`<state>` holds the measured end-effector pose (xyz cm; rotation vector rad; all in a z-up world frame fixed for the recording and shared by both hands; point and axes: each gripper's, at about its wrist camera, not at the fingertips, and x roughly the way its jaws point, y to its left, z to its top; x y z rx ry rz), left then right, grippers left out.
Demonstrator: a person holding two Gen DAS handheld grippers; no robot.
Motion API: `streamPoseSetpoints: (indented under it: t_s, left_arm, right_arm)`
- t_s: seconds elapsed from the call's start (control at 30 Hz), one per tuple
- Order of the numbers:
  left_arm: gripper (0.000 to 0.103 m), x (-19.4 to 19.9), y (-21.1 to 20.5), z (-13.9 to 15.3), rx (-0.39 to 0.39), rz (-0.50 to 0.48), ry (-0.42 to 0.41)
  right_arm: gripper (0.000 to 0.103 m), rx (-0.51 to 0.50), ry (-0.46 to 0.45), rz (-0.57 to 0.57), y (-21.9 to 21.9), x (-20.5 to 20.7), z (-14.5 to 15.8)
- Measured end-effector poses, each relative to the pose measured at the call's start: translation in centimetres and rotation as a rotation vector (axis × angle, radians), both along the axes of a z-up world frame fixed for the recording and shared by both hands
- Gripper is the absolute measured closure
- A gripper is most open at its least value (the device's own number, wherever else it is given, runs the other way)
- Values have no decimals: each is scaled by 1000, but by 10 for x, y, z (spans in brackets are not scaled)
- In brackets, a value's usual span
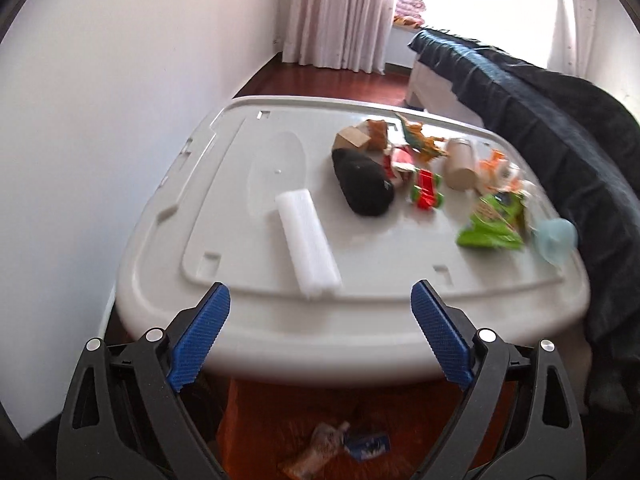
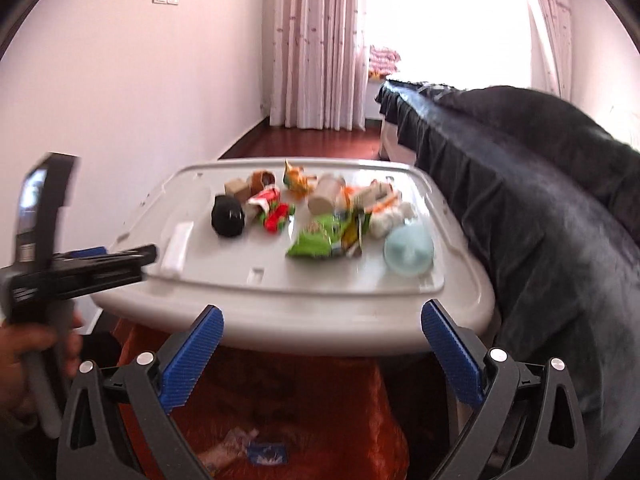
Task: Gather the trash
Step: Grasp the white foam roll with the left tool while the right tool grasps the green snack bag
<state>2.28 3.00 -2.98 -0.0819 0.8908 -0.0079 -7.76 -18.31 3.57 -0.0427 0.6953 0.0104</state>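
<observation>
Trash lies on a white plastic lid: a white foam block, a black lump, a red-green wrapper, a paper cup, a green snack bag and a pale blue lid. My left gripper hangs open and empty over the lid's near edge. My right gripper is open and empty too, at the same edge. Below both gapes an orange bag with wrappers inside. In the right wrist view the left gripper shows side-on, held by a hand.
A bed with a dark blue cover presses against the lid's right side. A white wall runs along the left. Beyond the lid are red wooden floor and pink curtains at a bright window.
</observation>
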Motion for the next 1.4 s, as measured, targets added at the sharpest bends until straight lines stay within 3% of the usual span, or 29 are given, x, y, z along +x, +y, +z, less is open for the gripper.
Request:
streamPoseSetpoints:
  t_s: [0.23,0.43,0.53,0.63,0.9,1.07,1.4]
  left_arm:
    - [17,46,-9,-36,50,40,24]
    - [47,69,-8,-65,52,65,80]
    - [69,69,-8,-67,98,57,37]
    - [80,63,-6,-63,107,46,11]
    - [81,19,-7,-35,49,1,-58]
    - [81,-3,-11,-21,23,-31,-106]
    - [81,-3,-12,-15,-17,-65,-124]
  right_arm:
    - [5,-46,-27,32,6,7,-3]
    - [5,-38,-26,25,0,7,-7]
    - [5,-33,-25,18,-3,9,-7]
    - [5,-23,-19,12,-6,16,-8]
    - [5,-14,-2,1,-6,69,-18]
    - [5,-29,26,7,12,127,-35]
    - [5,-75,87,-92,28,205,-74]
